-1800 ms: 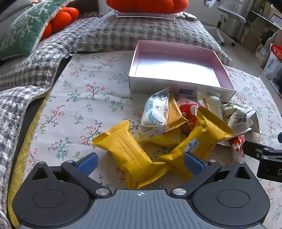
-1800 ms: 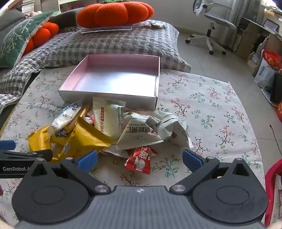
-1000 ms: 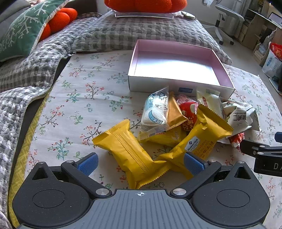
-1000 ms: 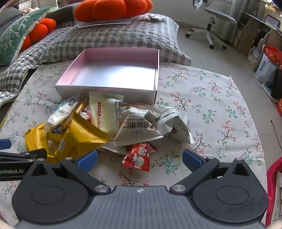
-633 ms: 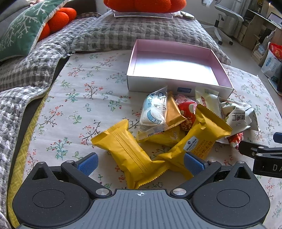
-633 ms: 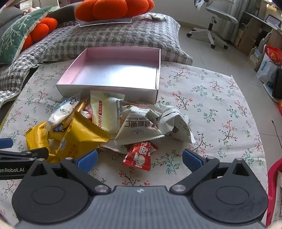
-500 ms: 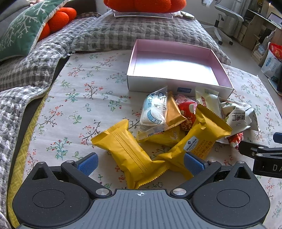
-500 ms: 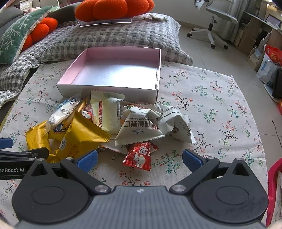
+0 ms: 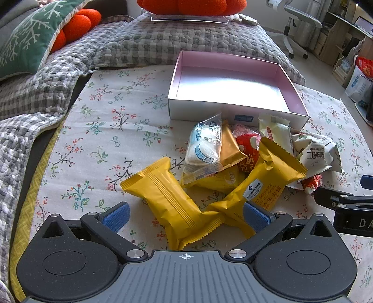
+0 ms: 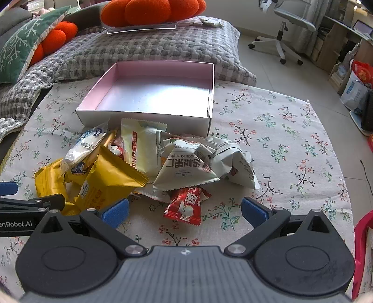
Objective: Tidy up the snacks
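Note:
A heap of wrapped snacks lies on the floral cloth in front of an empty pink-lined box. Nearest my left gripper are two yellow packets, one lying between its open fingers. A clear packet with a white cake lies behind them. My right gripper hangs open just above a small red packet. Grey triangular nut packets and a cream packet lie further back. Each gripper's tip shows at the edge of the other view.
Grey checked cushions and orange pumpkin pillows lie behind the box. A green pillow sits at far left. An office chair and bags stand on the floor to the right. The cloth's right edge drops to the floor.
Both grippers have drifted only slightly over the snack heap and stayed open. No snack has moved.

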### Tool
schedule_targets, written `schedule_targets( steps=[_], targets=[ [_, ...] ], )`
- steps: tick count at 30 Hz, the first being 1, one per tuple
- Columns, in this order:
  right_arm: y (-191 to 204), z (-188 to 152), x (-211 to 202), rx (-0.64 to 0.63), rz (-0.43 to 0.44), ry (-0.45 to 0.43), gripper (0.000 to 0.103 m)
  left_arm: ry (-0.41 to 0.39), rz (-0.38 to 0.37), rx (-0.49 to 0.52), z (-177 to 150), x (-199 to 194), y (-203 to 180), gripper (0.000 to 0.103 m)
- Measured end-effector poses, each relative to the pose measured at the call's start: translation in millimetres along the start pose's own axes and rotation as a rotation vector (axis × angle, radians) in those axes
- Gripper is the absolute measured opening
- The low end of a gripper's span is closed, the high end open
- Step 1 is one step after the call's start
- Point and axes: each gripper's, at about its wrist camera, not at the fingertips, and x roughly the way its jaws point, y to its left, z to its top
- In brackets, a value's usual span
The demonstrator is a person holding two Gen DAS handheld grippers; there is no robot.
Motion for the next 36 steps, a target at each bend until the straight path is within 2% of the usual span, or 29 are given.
schedule_targets(
  steps=[36],
  targets=[
    [5,-2,1,-0.009,0.0,-0.001,0.102,0.03,-0.012,0.027,9,5,13,0.103]
  ],
)
